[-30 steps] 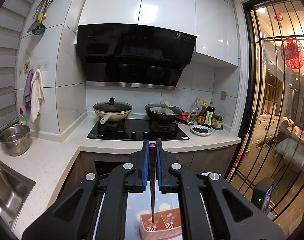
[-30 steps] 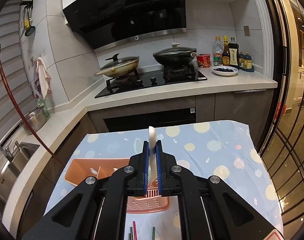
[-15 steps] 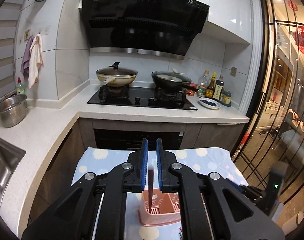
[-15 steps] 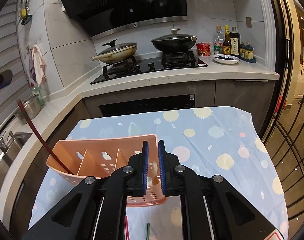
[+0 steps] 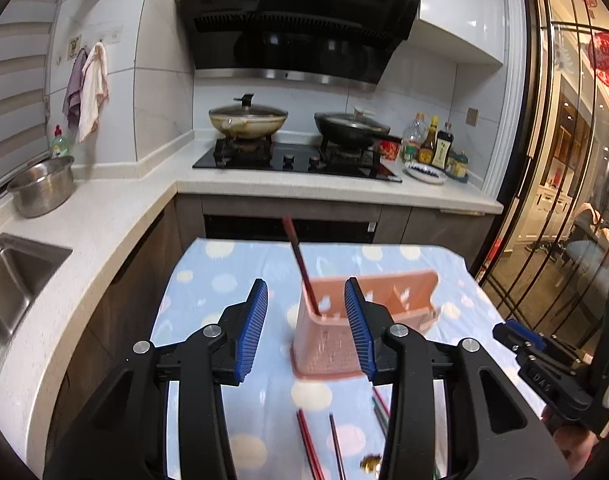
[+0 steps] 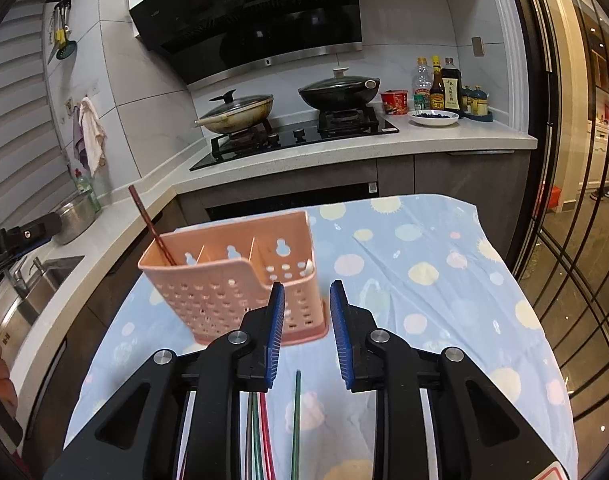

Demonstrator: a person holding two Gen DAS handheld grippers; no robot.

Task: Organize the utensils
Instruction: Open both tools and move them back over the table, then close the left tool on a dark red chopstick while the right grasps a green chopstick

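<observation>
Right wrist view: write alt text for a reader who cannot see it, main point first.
The right gripper, jaws opening and empty, hangs over a spotted tablecloth before a pink utensil caddy. One dark red chopstick leans in its left compartment; loose chopsticks lie below.

Left gripper pitched down toward 12 o'clock, jaws opening, pads gripping nothing. Right gripper same pitch, jaws opening, gap empty.
</observation>
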